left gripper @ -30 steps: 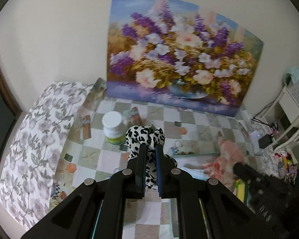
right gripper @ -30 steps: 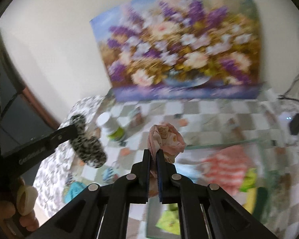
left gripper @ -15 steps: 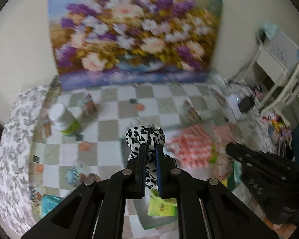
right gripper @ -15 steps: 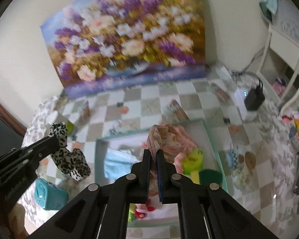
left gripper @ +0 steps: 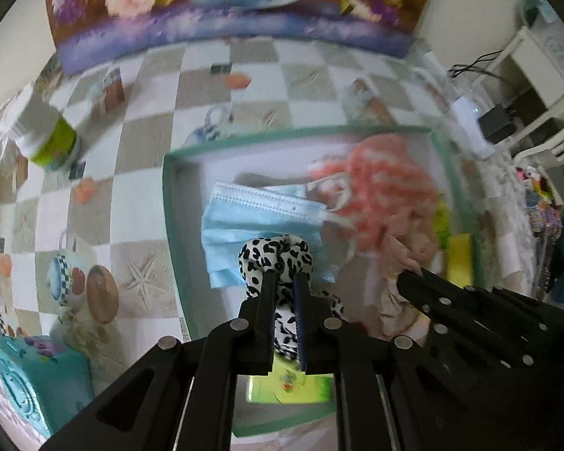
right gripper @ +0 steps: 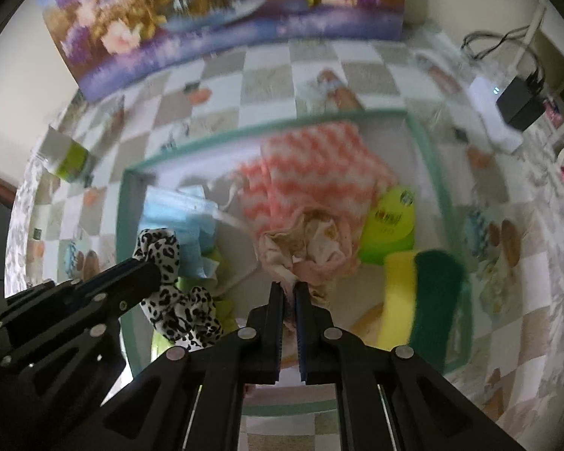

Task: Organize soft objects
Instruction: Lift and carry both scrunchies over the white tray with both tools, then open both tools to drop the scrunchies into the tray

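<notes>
My left gripper (left gripper: 283, 282) is shut on a black-and-white leopard scrunchie (left gripper: 276, 259) and holds it over the left part of a green-rimmed tray (left gripper: 168, 203). The scrunchie also shows in the right wrist view (right gripper: 161, 251). My right gripper (right gripper: 289, 287) is shut on a pink scrunchie (right gripper: 312, 248) over the tray's middle (right gripper: 126, 225). In the tray lie a blue face mask (left gripper: 255, 221), a coral zigzag cloth (right gripper: 312, 173), a yellow-green sponge (right gripper: 421, 293) and a lime round item (right gripper: 389, 225).
A white jar with a green label (left gripper: 47, 143) stands left of the tray. A teal box (left gripper: 34, 379) sits at the near left. A flower painting (left gripper: 225, 7) leans on the back wall. A charger and cables (right gripper: 515, 101) lie at the far right.
Both grippers have tilted down and come lower over the tray, each still holding its scrunchie. The tray's contents now fill both views.
</notes>
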A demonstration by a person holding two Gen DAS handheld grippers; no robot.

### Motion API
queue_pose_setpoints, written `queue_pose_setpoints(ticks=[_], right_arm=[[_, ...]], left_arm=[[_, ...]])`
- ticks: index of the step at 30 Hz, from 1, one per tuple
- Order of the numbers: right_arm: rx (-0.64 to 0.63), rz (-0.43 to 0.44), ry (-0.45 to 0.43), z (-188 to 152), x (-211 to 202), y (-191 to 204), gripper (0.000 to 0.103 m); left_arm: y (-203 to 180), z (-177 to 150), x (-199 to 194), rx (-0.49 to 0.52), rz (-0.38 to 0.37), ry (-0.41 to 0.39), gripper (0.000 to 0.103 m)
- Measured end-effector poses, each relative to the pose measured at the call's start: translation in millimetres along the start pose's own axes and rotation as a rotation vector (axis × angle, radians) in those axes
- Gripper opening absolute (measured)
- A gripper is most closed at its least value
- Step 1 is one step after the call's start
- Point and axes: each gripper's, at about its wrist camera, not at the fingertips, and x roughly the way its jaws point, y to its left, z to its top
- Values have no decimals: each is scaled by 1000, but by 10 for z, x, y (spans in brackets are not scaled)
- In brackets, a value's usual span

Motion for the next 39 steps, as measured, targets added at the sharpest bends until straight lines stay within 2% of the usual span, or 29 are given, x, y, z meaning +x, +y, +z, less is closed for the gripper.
queue_pose_setpoints(ticks=[9, 15, 17, 19, 20, 26, 29, 32, 34, 39], right_arm=[[6, 2, 76, -89, 289, -26, 7], [10, -7, 75, -106, 290, -47, 9], [12, -11, 69, -76, 292, -51, 9], [12, -18, 68, -63, 281, -50, 9], [11, -22, 67, -30, 288, -51, 10], [20, -31, 60, -13, 225, 2, 12], [26, -29, 47, 3, 155, 10, 12], [20, -40, 13, 22, 2, 51, 15], [11, -42, -7, 27, -107, 91, 17], [-13, -49, -64, 57, -322, 196, 18]], left_arm=[[48, -36, 95, -16, 0, 18, 10], [61, -10, 62, -24, 3, 28, 11], [62, 5, 55, -25, 0, 30, 18], [67, 13, 31, -29, 0, 31, 35], [79, 18, 8, -36, 5, 29, 37], [155, 49, -149, -65, -15, 8, 39], [228, 73, -243, -92, -17, -13, 45], [350, 97, -331, -137, 21, -34, 50], [449, 112, -383, -162, 47, -53, 61], [666, 121, -408, -205, 92, -65, 62]])
